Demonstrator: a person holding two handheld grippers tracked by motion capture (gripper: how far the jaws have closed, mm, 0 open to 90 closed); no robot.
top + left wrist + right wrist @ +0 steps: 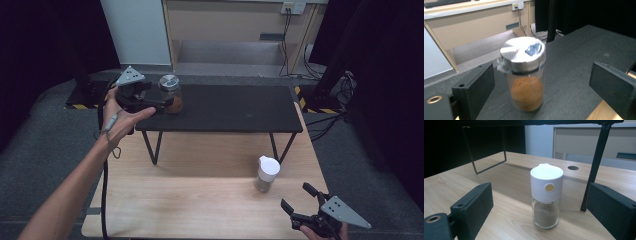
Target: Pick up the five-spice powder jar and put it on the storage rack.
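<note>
Straddling the metal-lidded jar (pixel 526 75) at the black shelf's (pixel 240 107) left end, left gripper (pixel 150 100) fingers spread; right gripper (pixel 302 200) fingers spread near the white-capped shaker (pixel 546 195) by the tabletop's (pixel 190 200) right edge.

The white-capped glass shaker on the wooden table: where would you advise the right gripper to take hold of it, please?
Probably the white-capped glass shaker is best gripped across its straight white plastic cap, approached level from the person's side. It stands upright, and the open right gripper already faces it.
</note>
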